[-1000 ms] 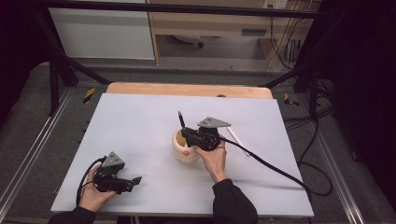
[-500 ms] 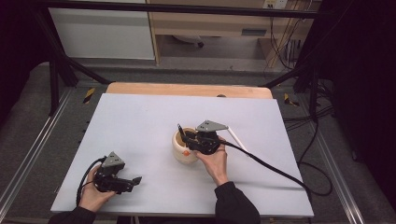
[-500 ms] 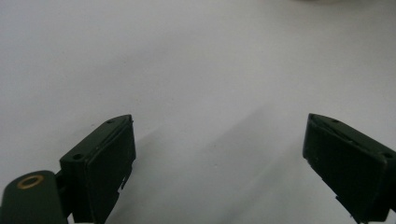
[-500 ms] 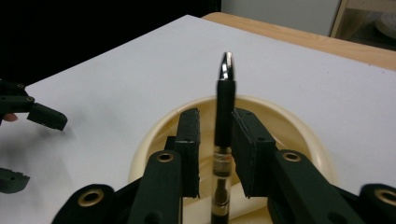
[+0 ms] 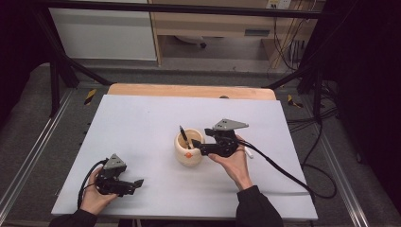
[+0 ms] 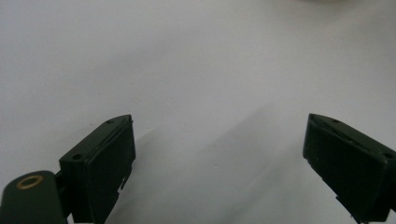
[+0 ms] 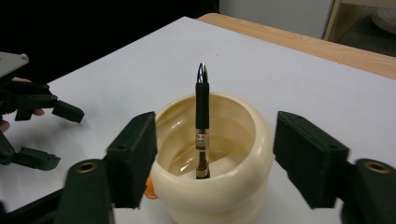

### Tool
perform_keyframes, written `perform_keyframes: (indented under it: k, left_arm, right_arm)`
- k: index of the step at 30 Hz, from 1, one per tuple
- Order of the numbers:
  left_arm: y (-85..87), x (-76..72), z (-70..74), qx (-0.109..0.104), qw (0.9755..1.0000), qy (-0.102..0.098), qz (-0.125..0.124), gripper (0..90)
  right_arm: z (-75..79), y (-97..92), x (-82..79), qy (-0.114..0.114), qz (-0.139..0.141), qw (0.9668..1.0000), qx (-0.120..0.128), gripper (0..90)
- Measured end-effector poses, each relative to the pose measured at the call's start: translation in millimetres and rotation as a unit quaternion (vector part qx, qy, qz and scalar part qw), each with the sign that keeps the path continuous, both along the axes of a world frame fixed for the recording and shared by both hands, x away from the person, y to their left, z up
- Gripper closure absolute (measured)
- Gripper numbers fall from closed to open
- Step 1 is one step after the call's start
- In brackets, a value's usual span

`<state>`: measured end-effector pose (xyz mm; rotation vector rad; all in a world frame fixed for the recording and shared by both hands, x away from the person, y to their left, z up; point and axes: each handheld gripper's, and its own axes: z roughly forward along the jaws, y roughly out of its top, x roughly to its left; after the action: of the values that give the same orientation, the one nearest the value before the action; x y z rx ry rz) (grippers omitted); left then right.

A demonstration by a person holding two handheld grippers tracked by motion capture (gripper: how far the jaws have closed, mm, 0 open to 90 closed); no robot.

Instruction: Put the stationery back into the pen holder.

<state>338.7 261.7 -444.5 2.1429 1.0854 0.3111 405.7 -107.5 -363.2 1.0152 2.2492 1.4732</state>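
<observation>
- The room was dim around the edges of the high view, while the white table (image 5: 142,123) was evenly lit from above.
- Soft, faint shadows lay under the jaws in the left gripper view.
- In the right gripper view the near jaws were blurred; the pen (image 7: 202,121) and cup (image 7: 254,140) were sharp.
- All pictures were slightly soft and grainy.
</observation>
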Motion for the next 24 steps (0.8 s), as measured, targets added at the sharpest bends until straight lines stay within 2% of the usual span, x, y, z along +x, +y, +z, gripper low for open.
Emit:
perform_keyframes:
  k: [2,6,12,18,24]
  left_arm:
    - [0.1,0.0,0.0,0.000,1.0000,0.000,0.000,9.3]
    - [0.3,0.3,-0.2,-0.001,1.0000,0.000,0.001,9.1]
    - [0.4,0.8,-0.7,-0.001,1.0000,0.001,0.002,9.0]
    - [0.7,1.8,-1.4,0.000,1.0000,0.003,0.003,8.8]
    - [1.0,2.2,-1.6,-0.001,1.0000,0.003,0.005,8.7]
  right_arm:
    - [1.2,-5.1,-1.6,0.001,0.000,1.0000,0.000,23.0]
    - [0.9,-15.5,-4.8,0.009,0.004,0.9997,-0.024,13.0]
    - [-6.1,-35.5,-12.1,0.030,0.005,0.9989,-0.035,6.0]
    - [-15.1,-54.9,-17.2,0.039,-0.003,0.9981,-0.048,1.3]
    - [-22.0,-73.6,-16.0,0.043,-0.017,0.9968,-0.066,1.1]
